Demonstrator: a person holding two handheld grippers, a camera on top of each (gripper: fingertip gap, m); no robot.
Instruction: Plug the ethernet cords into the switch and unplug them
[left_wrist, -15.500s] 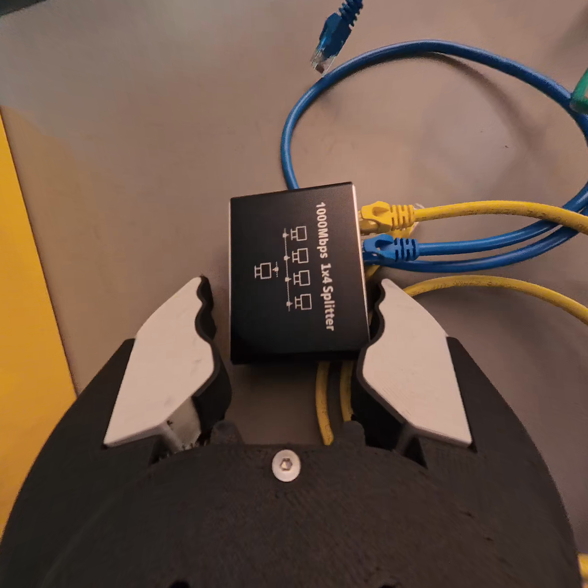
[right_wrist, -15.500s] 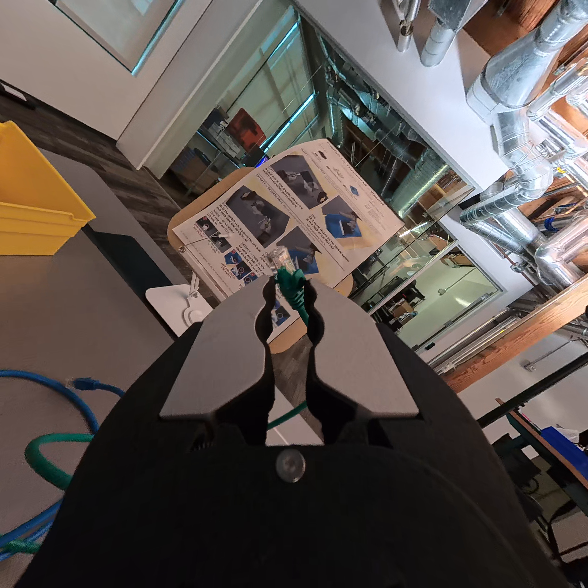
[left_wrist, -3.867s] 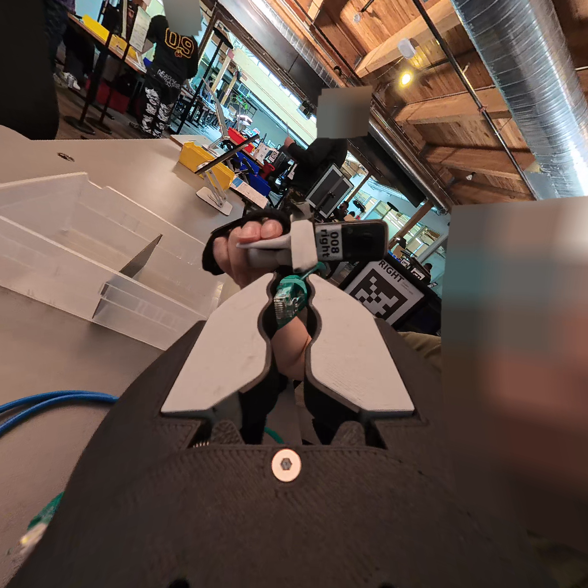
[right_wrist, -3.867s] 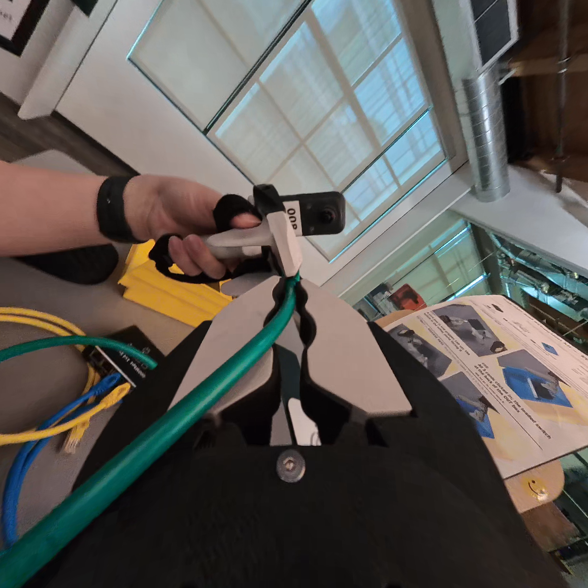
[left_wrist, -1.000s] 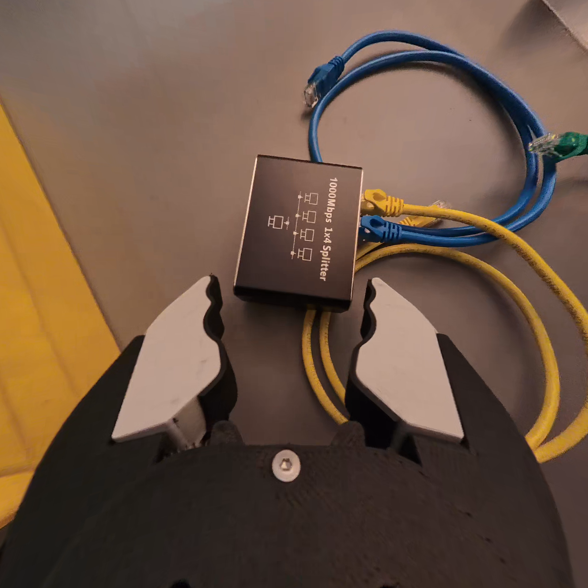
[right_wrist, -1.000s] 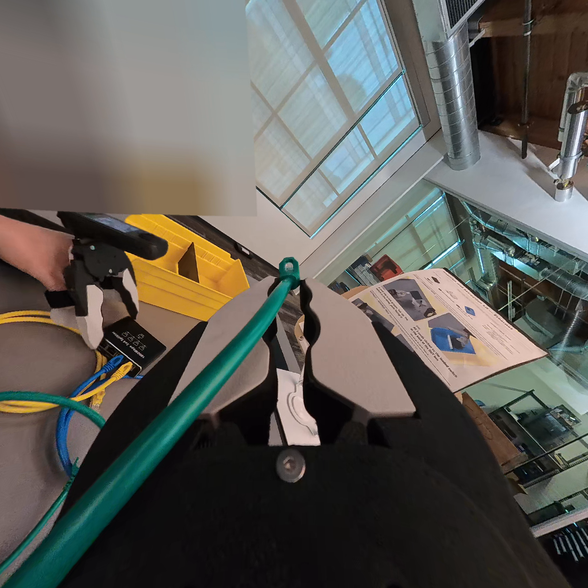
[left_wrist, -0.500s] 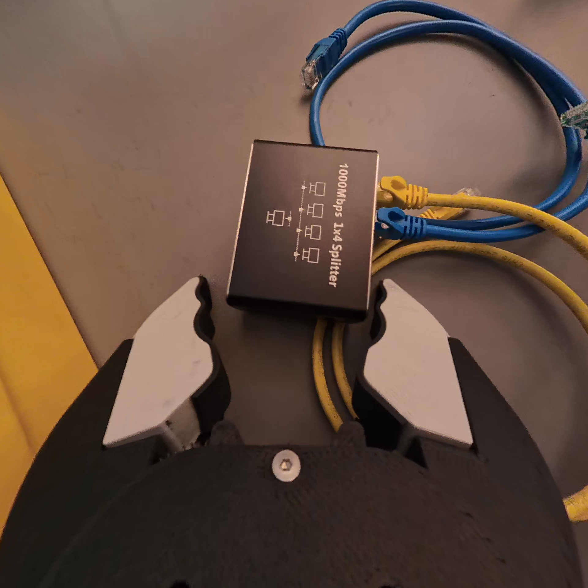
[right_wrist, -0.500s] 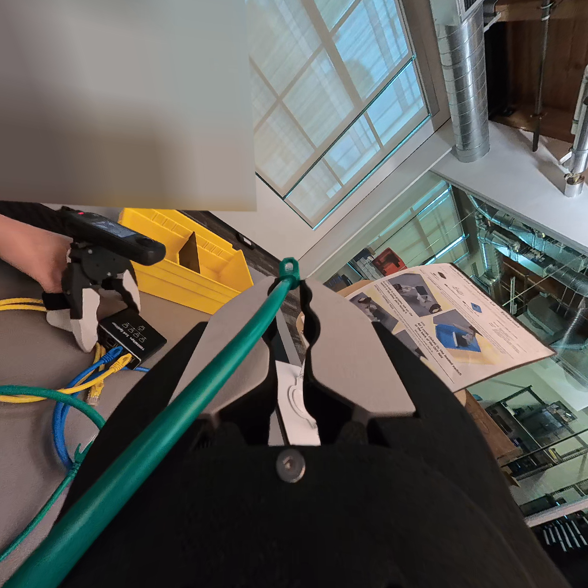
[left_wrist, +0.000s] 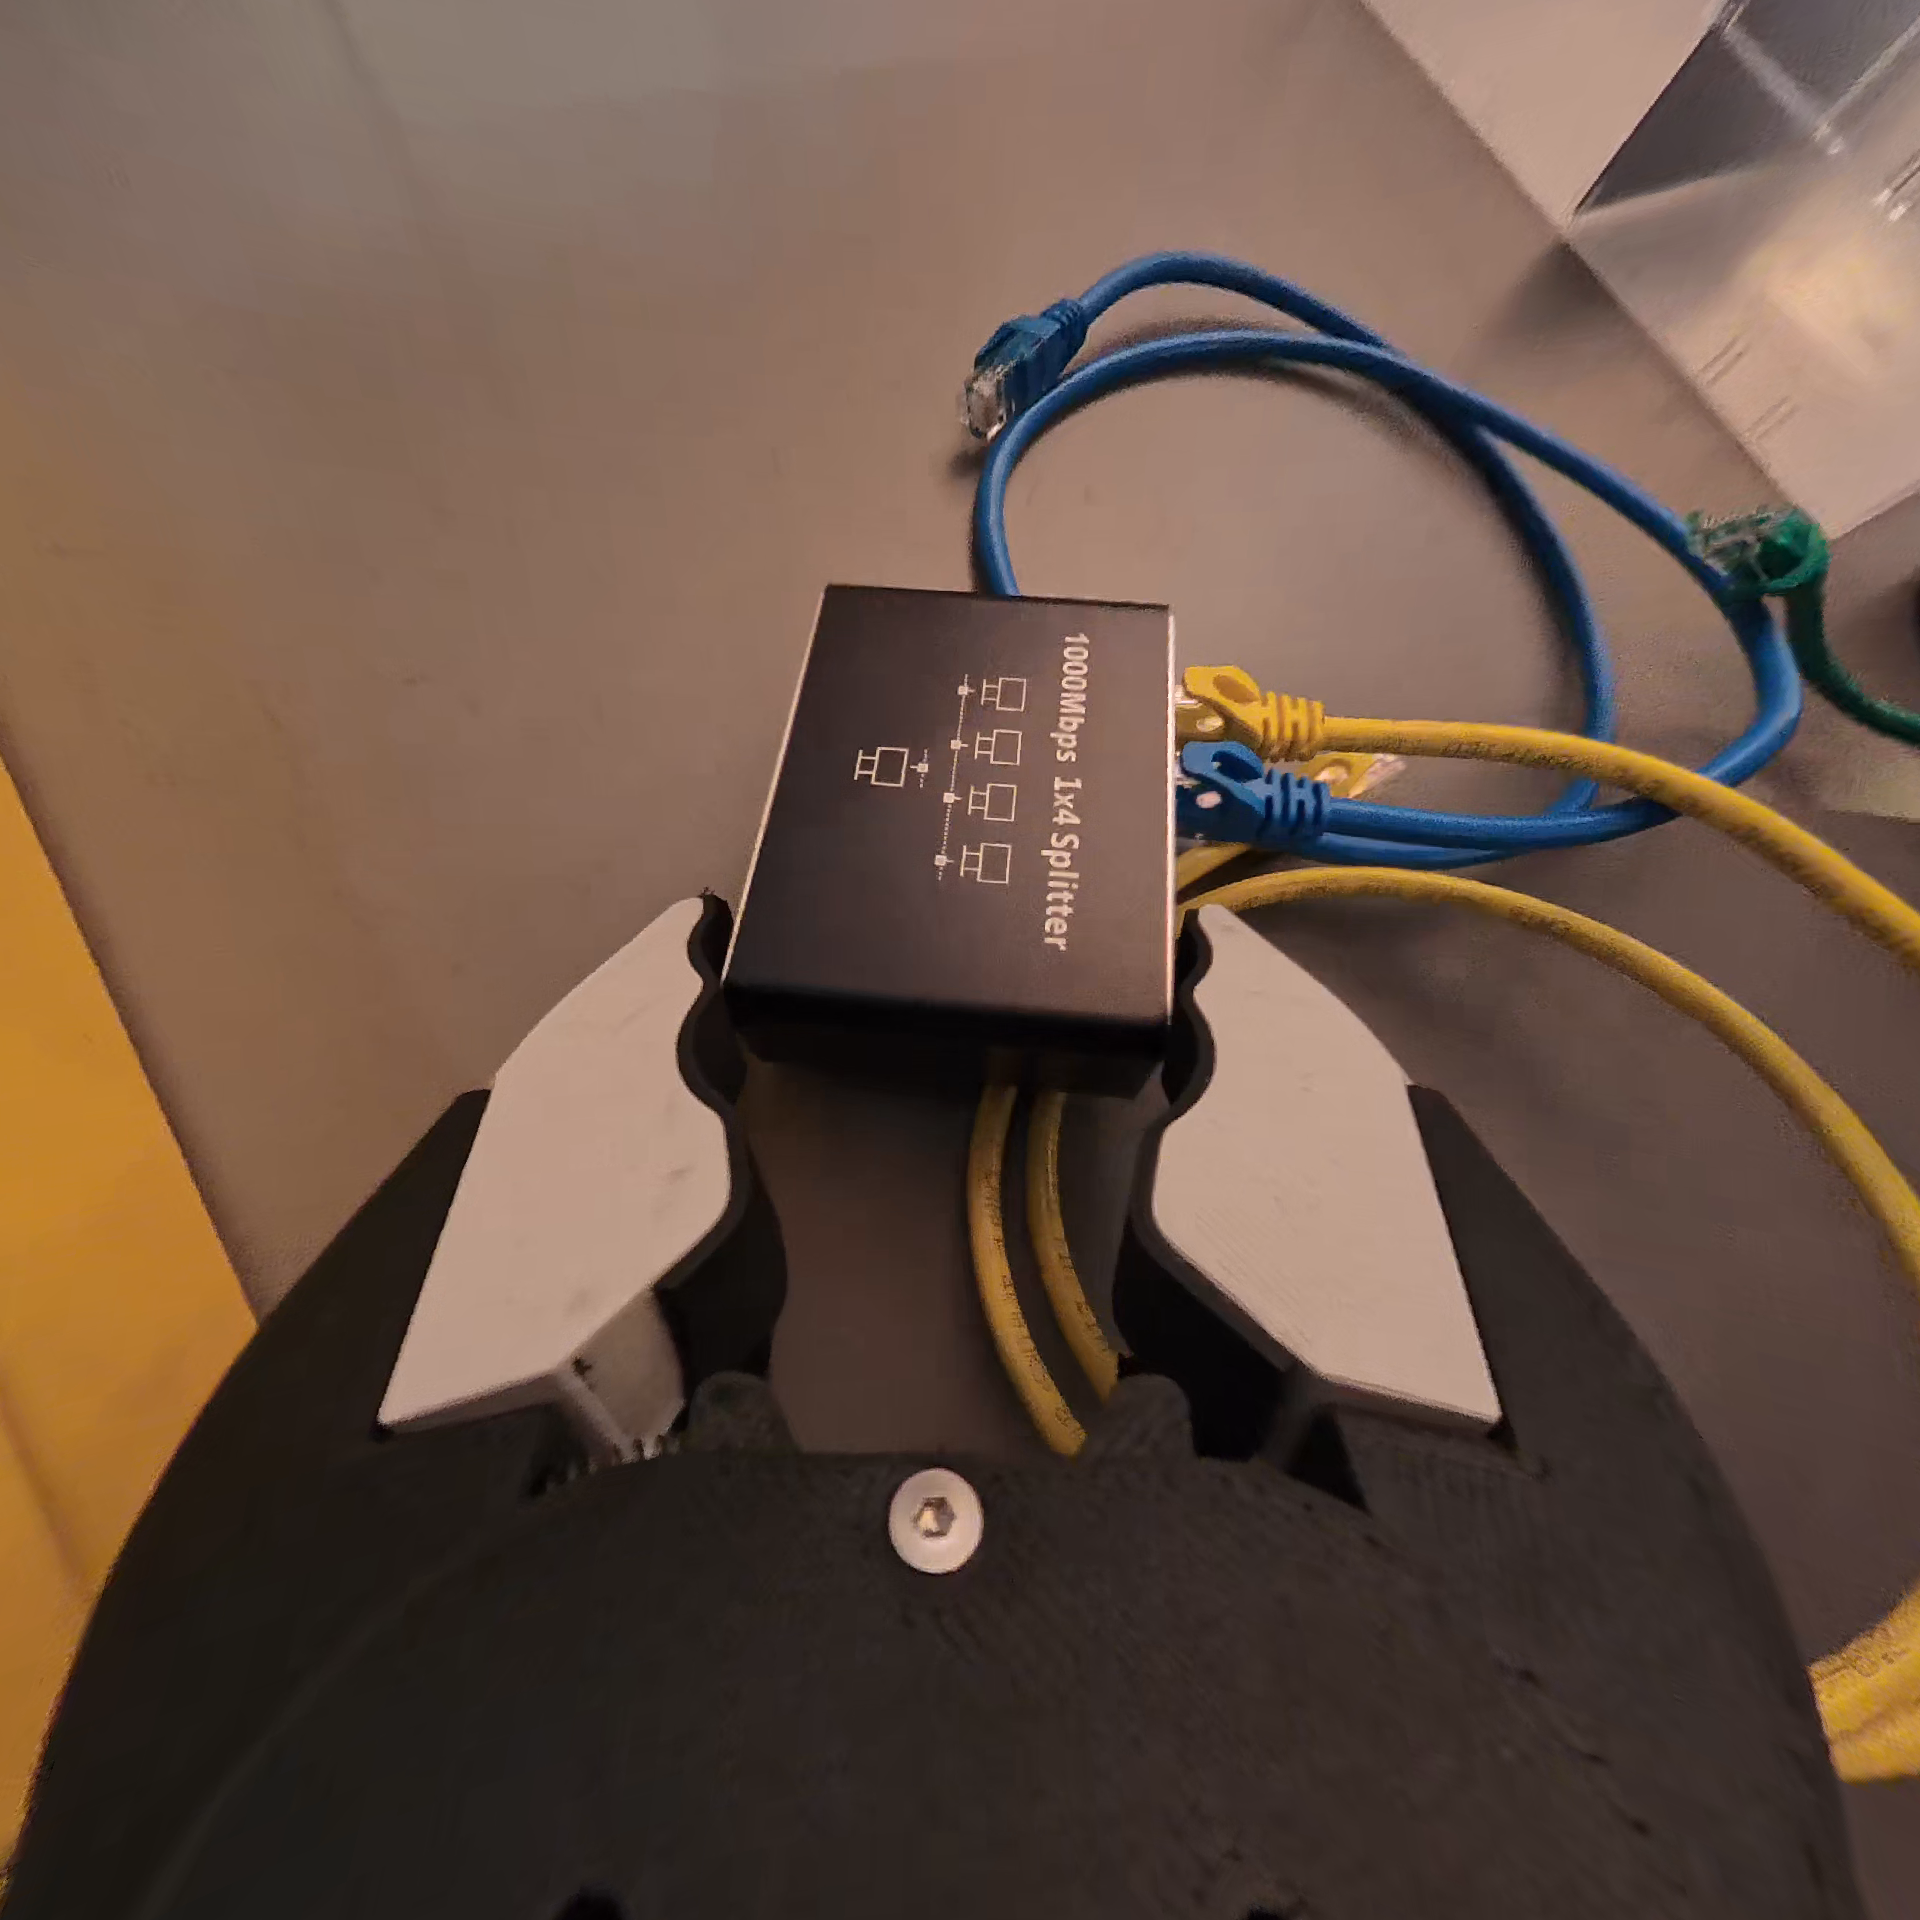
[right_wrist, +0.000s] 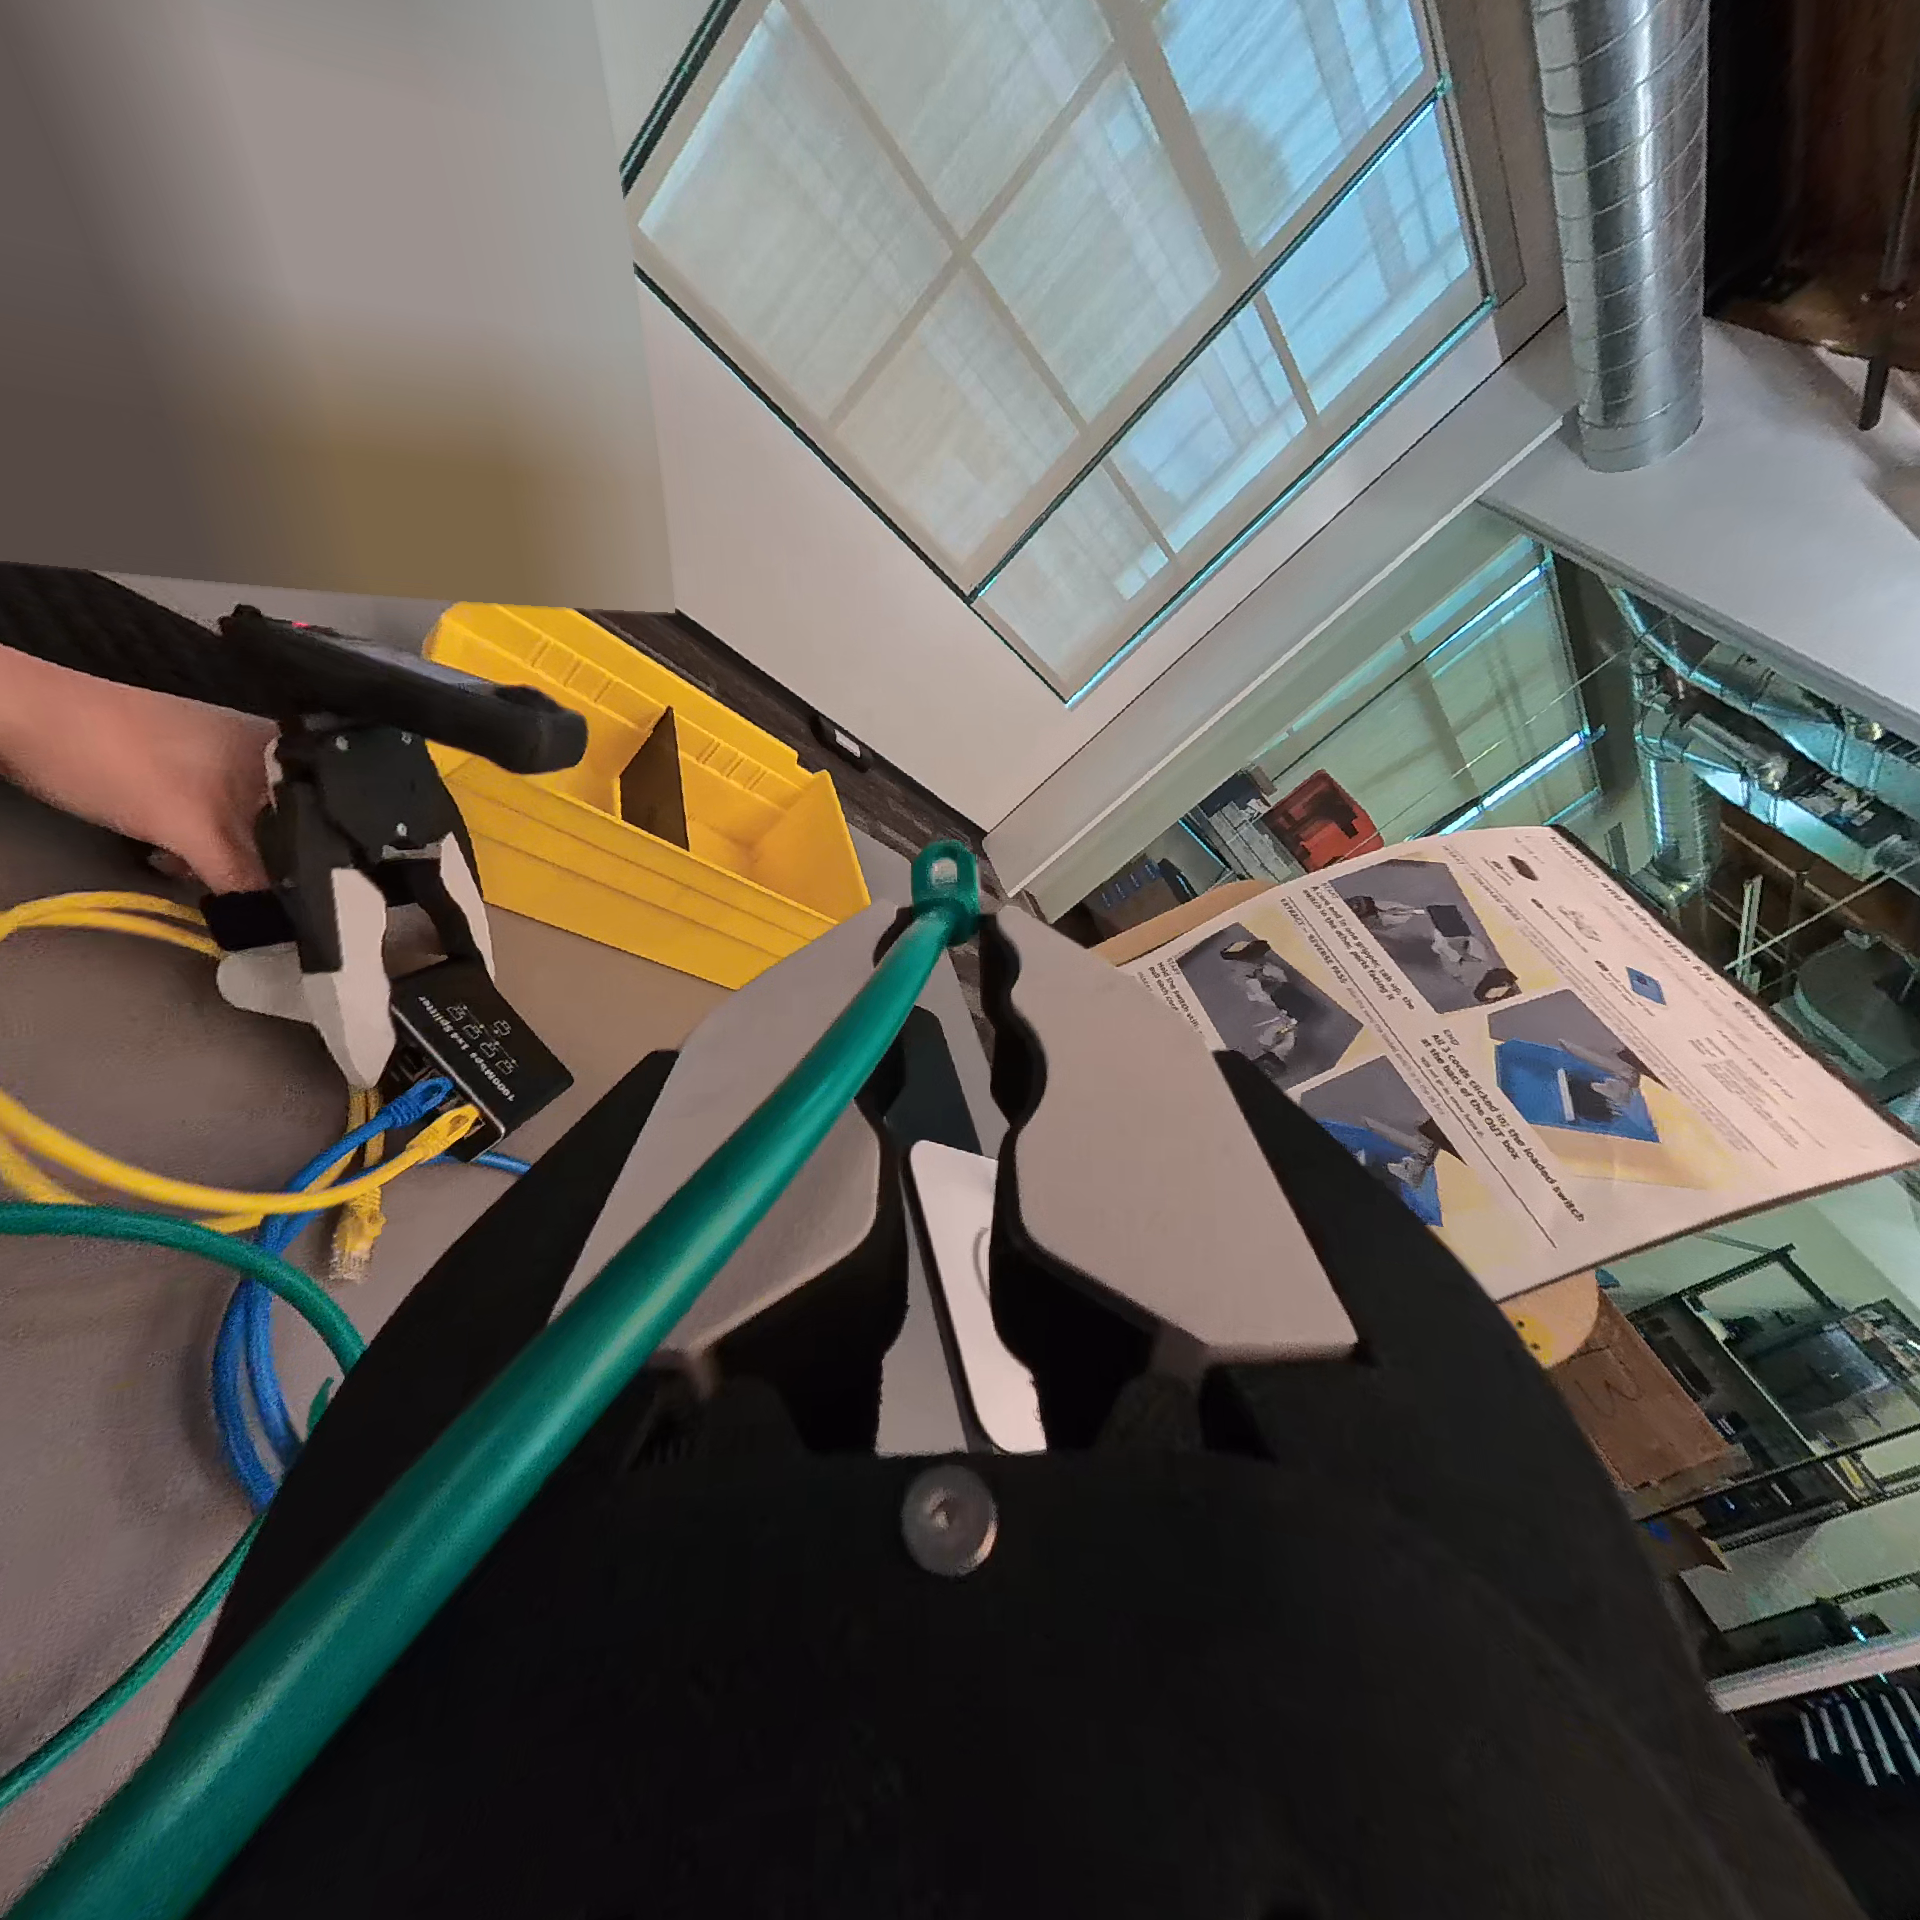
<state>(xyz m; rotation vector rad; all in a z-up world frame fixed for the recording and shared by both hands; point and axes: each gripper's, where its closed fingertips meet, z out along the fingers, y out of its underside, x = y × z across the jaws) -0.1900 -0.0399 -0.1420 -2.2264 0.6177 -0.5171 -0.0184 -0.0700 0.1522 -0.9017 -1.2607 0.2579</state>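
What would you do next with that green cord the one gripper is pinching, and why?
Probably swing the right gripper down toward the black switch, turning the green cord so its plug faces the ports. The right gripper is shut on the cord, up off the table. The left gripper already brackets the switch's sides, steadying it. Only a yellow plug and a blue plug sit in the port side.
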